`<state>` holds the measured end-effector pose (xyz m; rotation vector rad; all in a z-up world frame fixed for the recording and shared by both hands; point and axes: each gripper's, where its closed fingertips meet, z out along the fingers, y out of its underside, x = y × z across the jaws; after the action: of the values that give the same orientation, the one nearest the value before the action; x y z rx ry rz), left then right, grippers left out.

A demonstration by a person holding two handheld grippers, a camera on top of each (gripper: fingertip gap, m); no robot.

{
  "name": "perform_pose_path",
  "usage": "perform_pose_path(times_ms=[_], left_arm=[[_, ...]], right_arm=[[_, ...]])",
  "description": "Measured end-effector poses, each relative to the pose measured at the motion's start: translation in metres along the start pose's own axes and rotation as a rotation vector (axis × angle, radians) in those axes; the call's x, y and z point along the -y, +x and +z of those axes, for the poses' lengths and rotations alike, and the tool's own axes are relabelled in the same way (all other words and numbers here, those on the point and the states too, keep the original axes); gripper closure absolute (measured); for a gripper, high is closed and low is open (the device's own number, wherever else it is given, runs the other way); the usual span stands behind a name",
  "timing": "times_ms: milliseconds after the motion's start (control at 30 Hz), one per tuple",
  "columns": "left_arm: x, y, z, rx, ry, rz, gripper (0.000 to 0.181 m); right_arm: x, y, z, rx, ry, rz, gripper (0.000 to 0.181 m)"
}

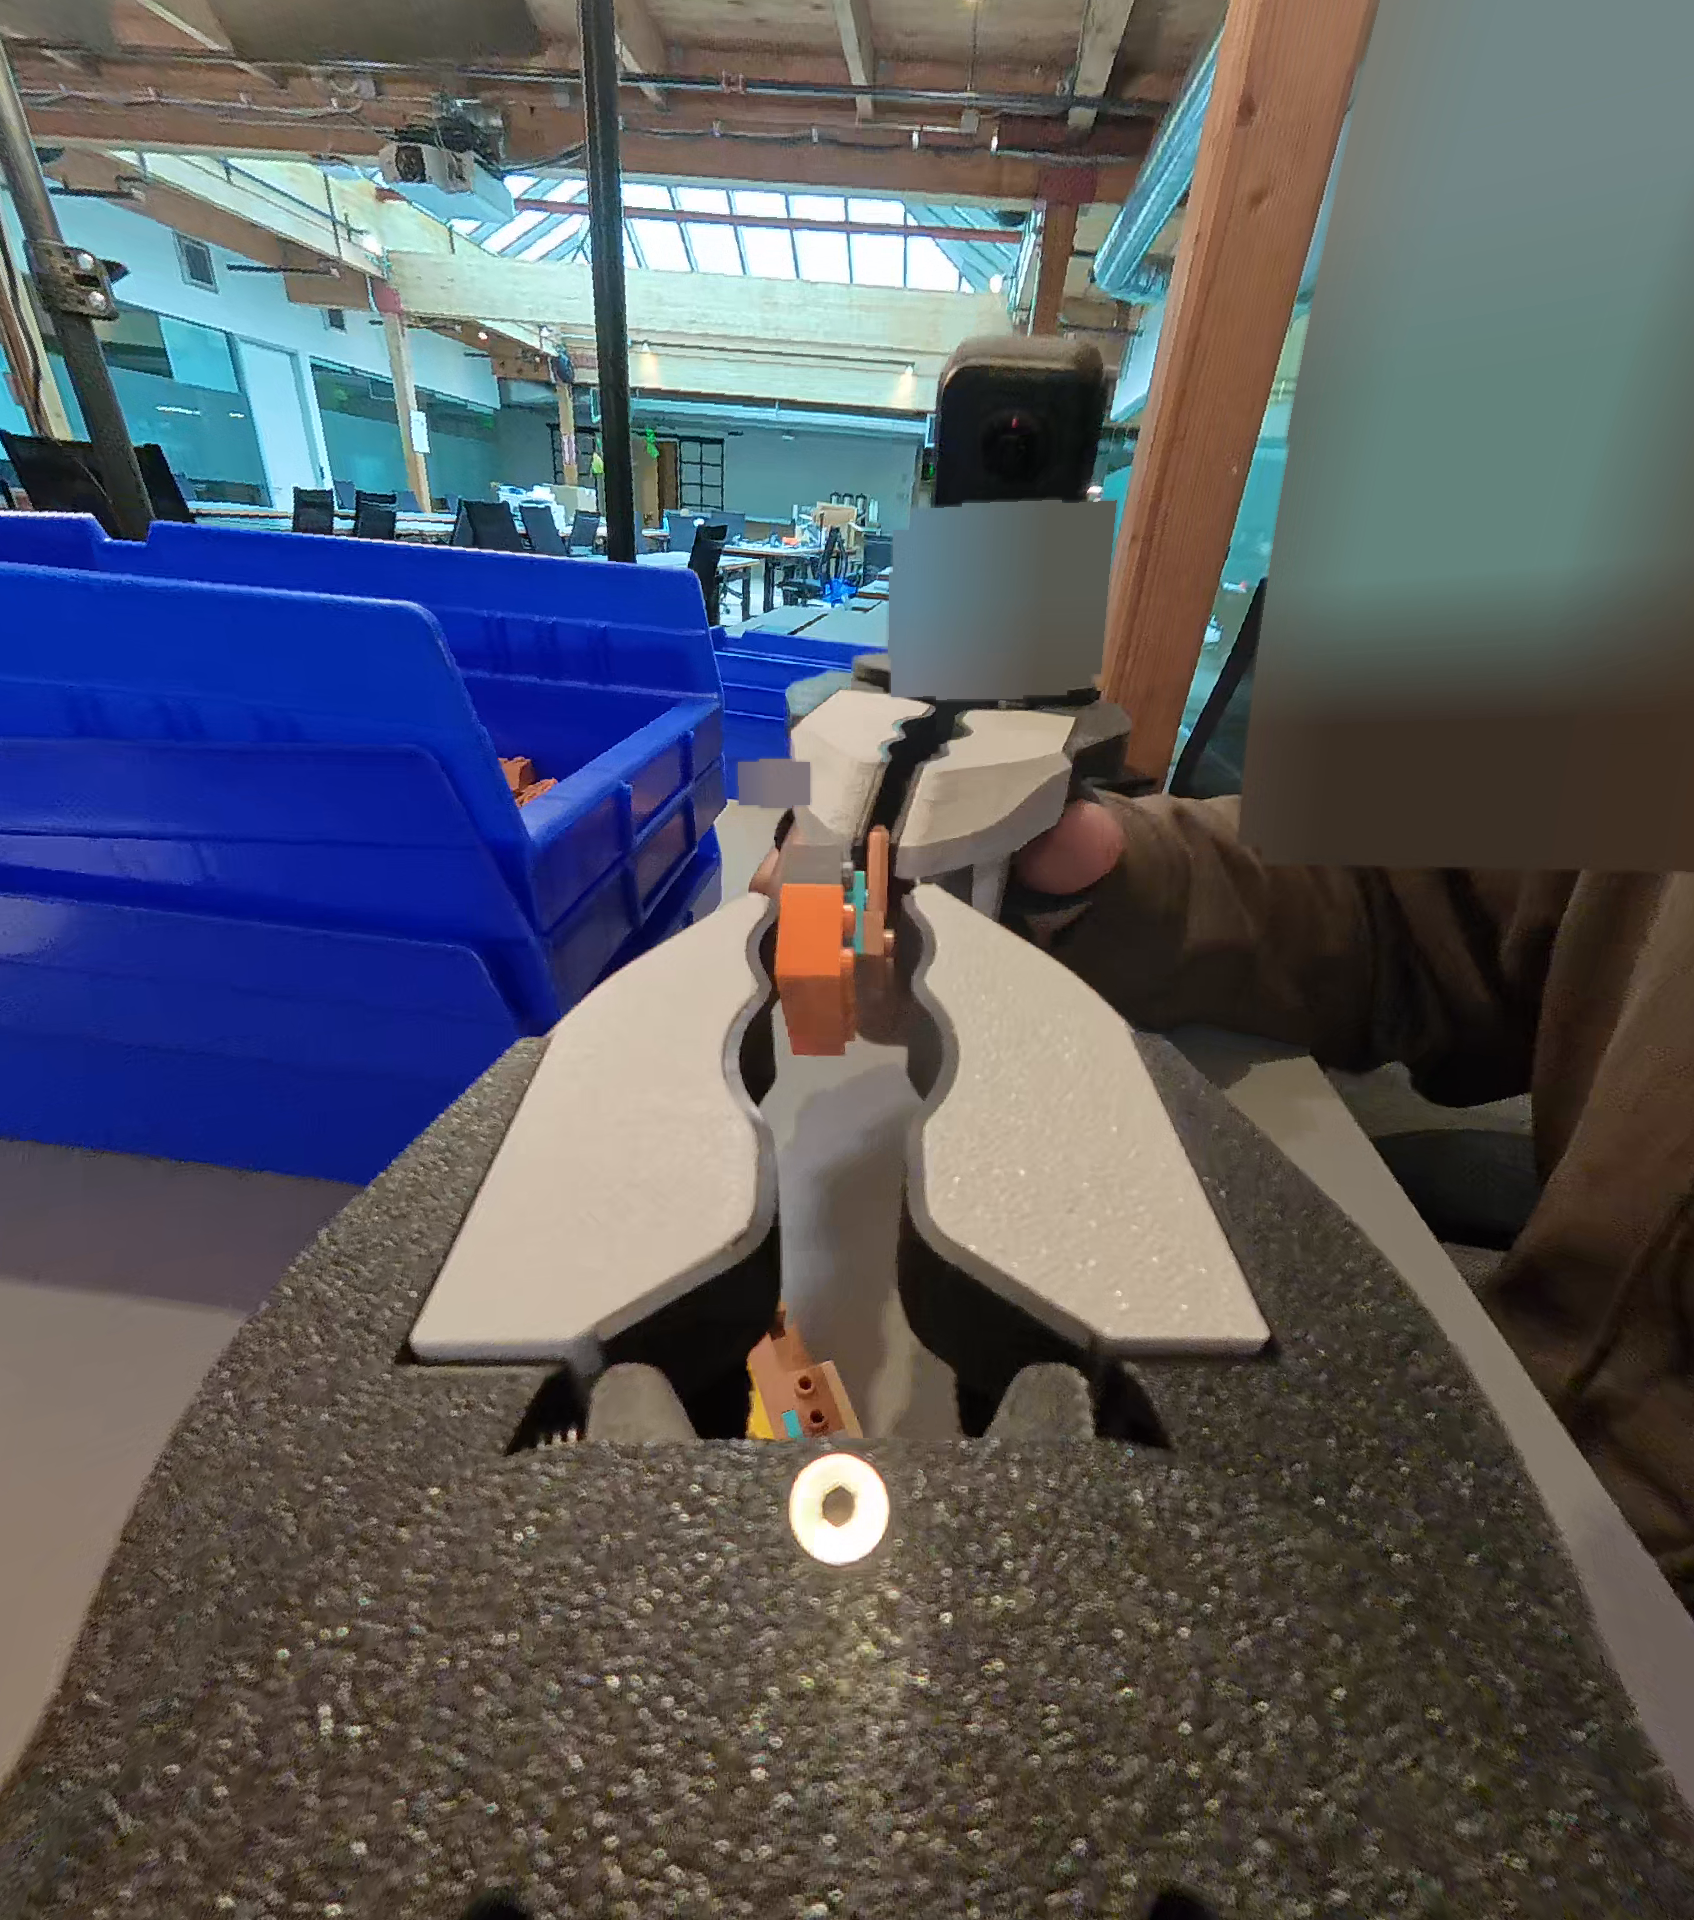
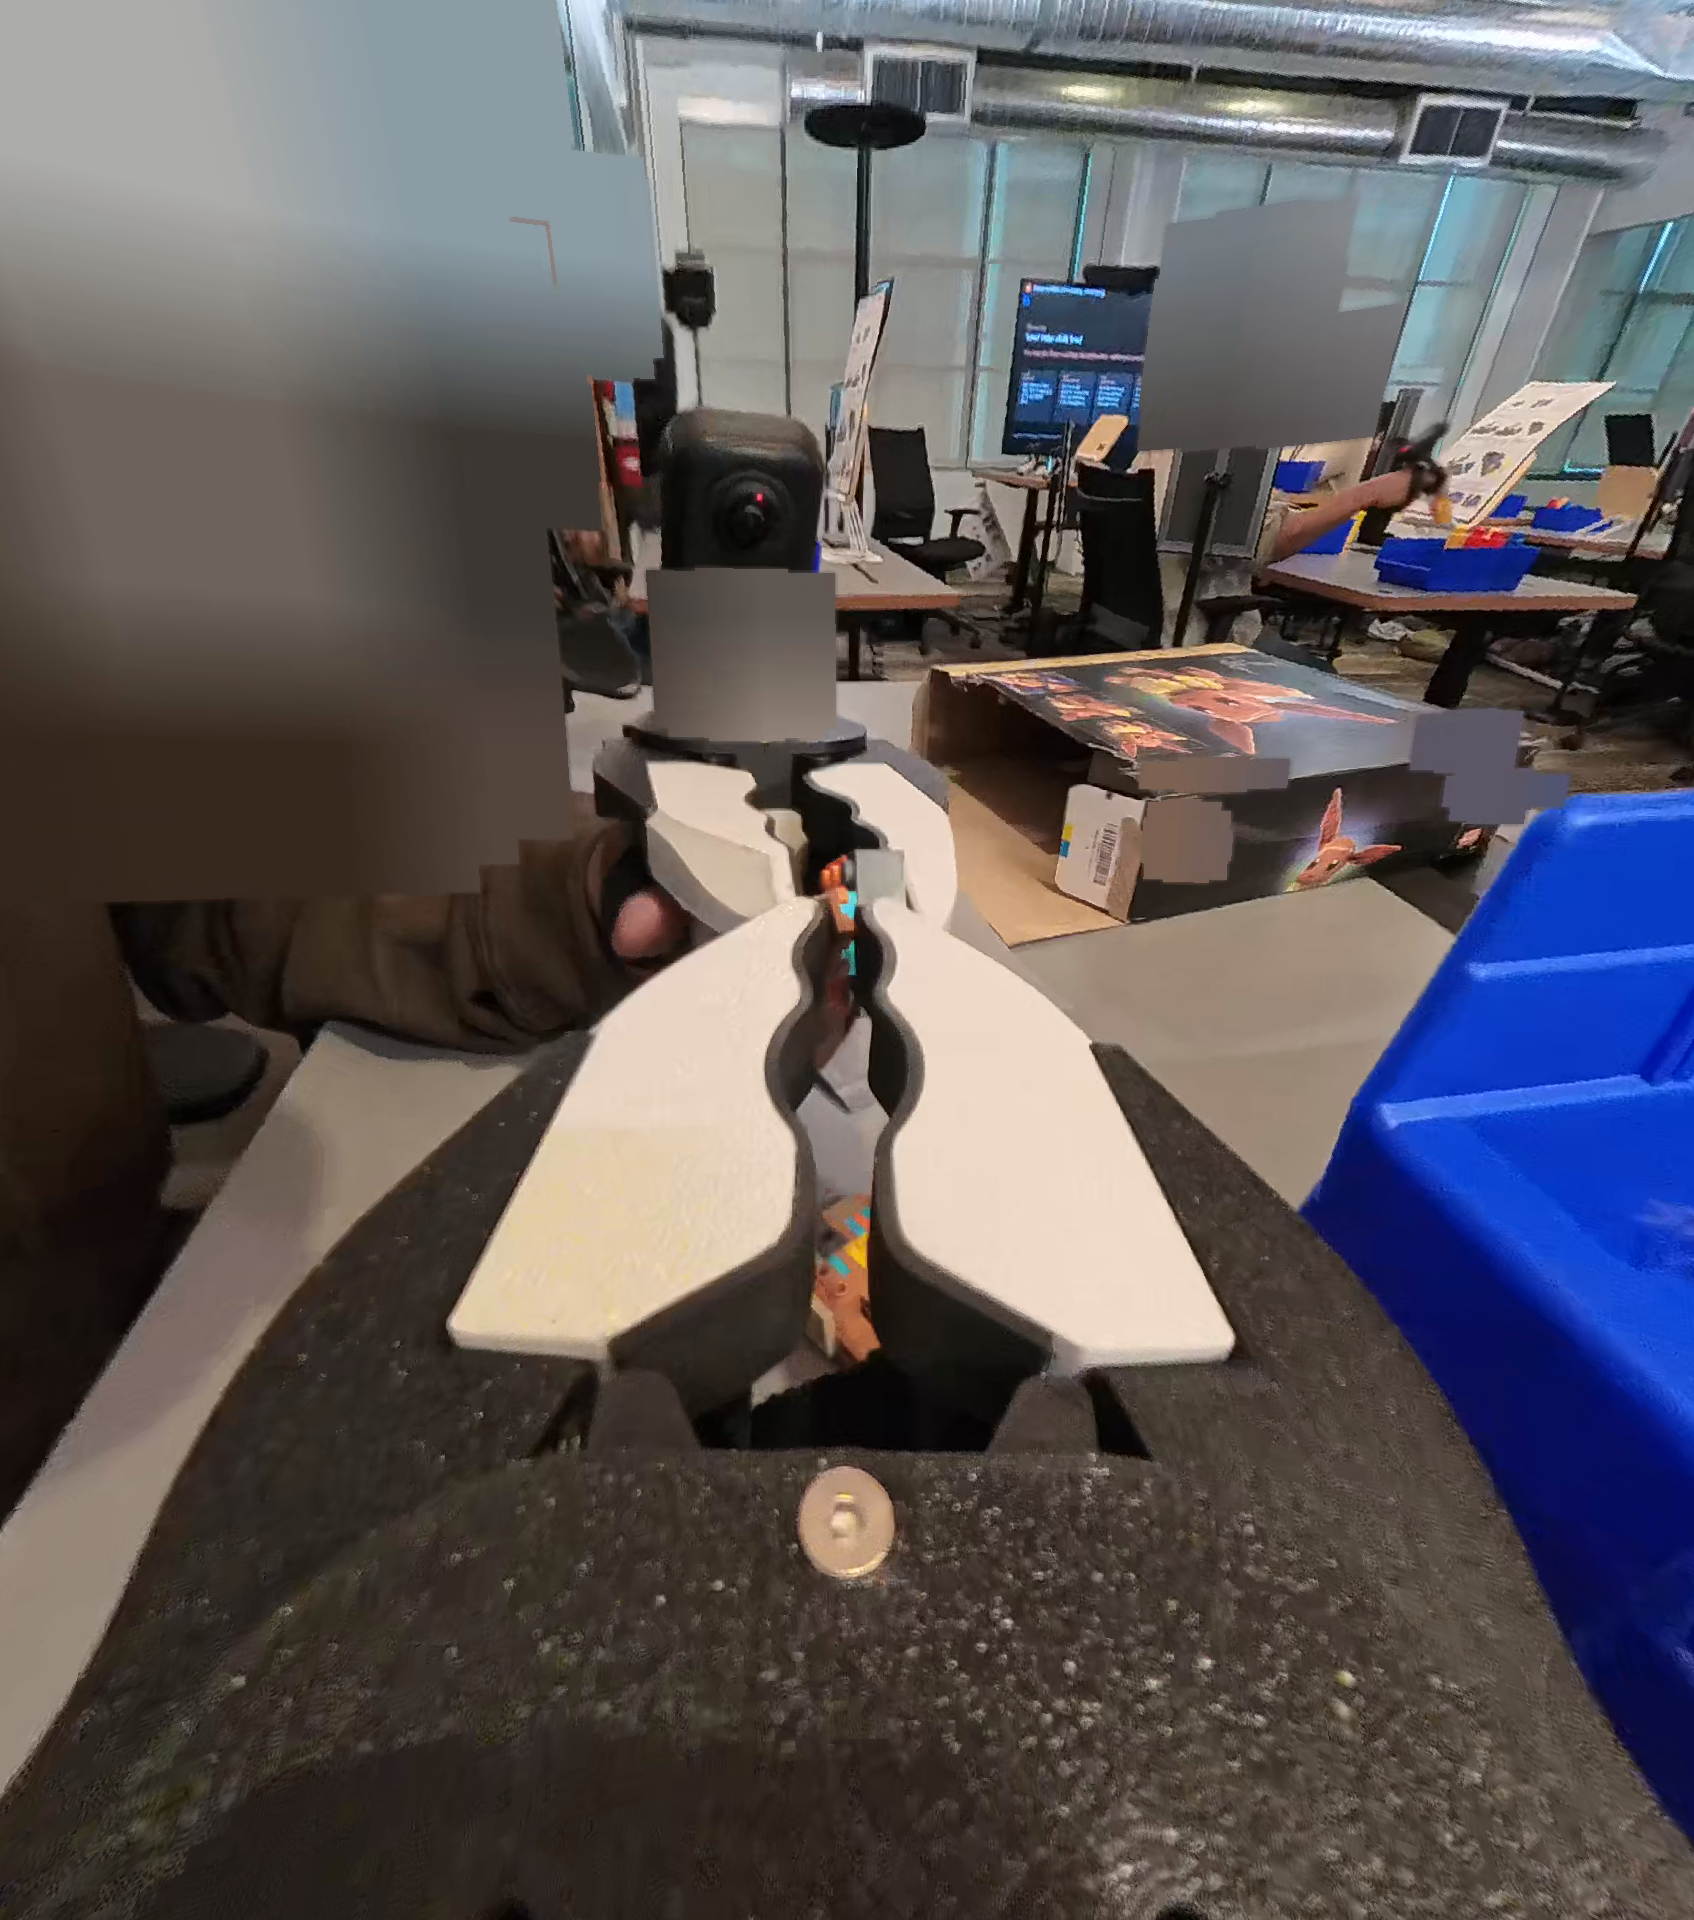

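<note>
- A small build of toy bricks [image 1: 827, 940], orange and brown with a teal piece, hangs in the air between two hand-held grippers that face each other tip to tip.
- In the left wrist view, the left gripper [image 1: 838, 935] has its two pale grey fingers [image 1: 656, 1122] drawn close, with only a narrow gap at the tips; the orange block sits in that gap at 12 o'clock from the gripper body, and the fingers appear to pinch it.
- The right gripper [image 1: 900, 821] meets the same build from the far side, at 12 o'clock beyond the bricks, its fingers nearly together around the thin brown plate.
- In the right wrist view, the right gripper [image 2: 848, 920] is likewise almost closed, with the brick build [image 2: 841, 914] clamped at its tips, and the left gripper [image 2: 822, 852] sits straight ahead.
- A hand [image 1: 1066, 857] in a dark fingerless glove grips the far gripper's handle, at 2 o'clock from the bricks.
- More brick pieces [image 2: 845, 1288] lie on the grey table [image 2: 1217, 997] below, seen through the finger gap.
- Stacked blue bins [image 1: 251, 831] stand at 9 o'clock in the left view.
- Another blue bin [image 2: 1601, 1143] holding loose orange pieces sits at 3 o'clock in the right view.
- An opened cardboard box [image 2: 1186, 769] lies at 1 o'clock behind.
</note>
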<state>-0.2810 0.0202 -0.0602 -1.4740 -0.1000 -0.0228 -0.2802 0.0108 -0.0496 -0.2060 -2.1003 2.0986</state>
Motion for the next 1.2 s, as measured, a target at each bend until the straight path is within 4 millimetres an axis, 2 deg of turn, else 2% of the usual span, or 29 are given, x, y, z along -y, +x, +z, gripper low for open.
perform_pose_path(times_ms=[167, 300, 500, 667, 833, 1067, 1200], left_arm=[[-0.002, -0.004, -0.001, 0.0, 0.001, -0.044, 0.16], [0.0, -0.002, -0.002, -0.05, 0.027, -0.116, 0.162], [0.005, 0.004, -0.005, -0.188, 0.095, -0.336, 0.162], [0.007, 0.002, -0.005, -0.188, 0.118, -0.369, 0.161], [0.012, 0.0, -0.007, -0.176, 0.163, -0.369, 0.162], [0.011, -0.002, -0.006, -0.198, 0.203, -0.491, 0.163], [0.009, -0.004, -0.005, -0.199, 0.199, -0.534, 0.163]], right_arm=[[0.0, 0.004, 0.0, 0.013, 0.066, 0.12, 0.178], [0.0, 0.004, 0.0, 0.027, 0.096, 0.144, 0.177], [0.002, 0.0, -0.002, 0.085, 0.156, 0.198, 0.177], [0.003, 0.002, -0.002, 0.082, 0.178, 0.205, 0.178], [0.004, -0.001, -0.002, 0.051, 0.174, 0.118, 0.178], [0.003, -0.002, -0.002, -0.065, 0.118, -0.154, 0.177], [0.001, -0.001, -0.002, -0.078, 0.099, -0.207, 0.178]])
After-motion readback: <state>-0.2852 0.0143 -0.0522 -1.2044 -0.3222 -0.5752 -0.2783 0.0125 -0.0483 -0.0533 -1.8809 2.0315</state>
